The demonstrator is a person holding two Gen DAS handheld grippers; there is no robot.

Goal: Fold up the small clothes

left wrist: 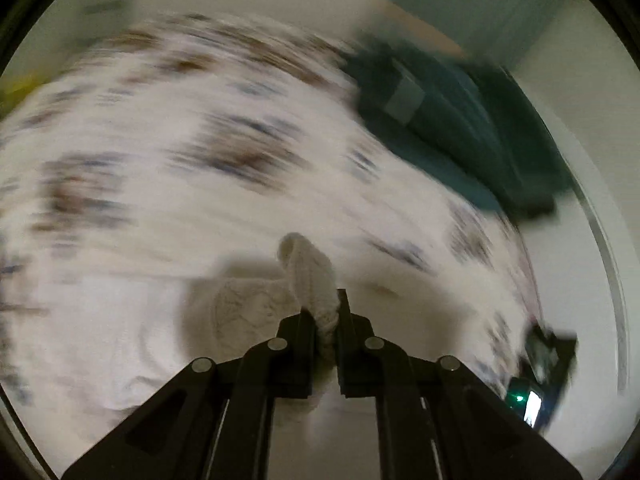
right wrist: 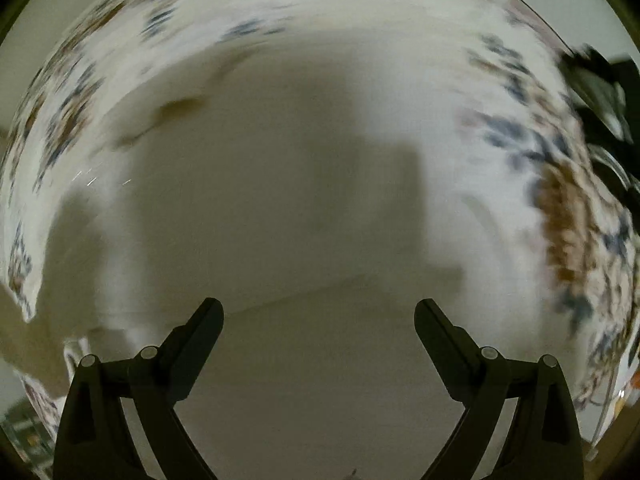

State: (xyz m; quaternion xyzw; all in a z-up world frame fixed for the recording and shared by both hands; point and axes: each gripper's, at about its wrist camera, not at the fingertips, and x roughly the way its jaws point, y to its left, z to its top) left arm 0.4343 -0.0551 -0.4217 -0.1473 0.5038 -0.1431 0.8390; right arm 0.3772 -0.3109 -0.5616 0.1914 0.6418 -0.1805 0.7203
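Patterned cloth [left wrist: 168, 132]: smeared by motion in both wrist views; its brown and blue motifs cannot be read.
Dark green bundle [left wrist: 460, 132]: blurred at upper right; what kind of item it is cannot be told.
White knit piece [left wrist: 310, 280]: its lower end is hidden between the left gripper's [left wrist: 325, 309] closed fingers.
Dark device [left wrist: 540, 376]: blurred at the right rim, unidentifiable.

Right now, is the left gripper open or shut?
Shut on the white cloth: the left gripper has its jaws pressed together, with knit fabric bunched between them.
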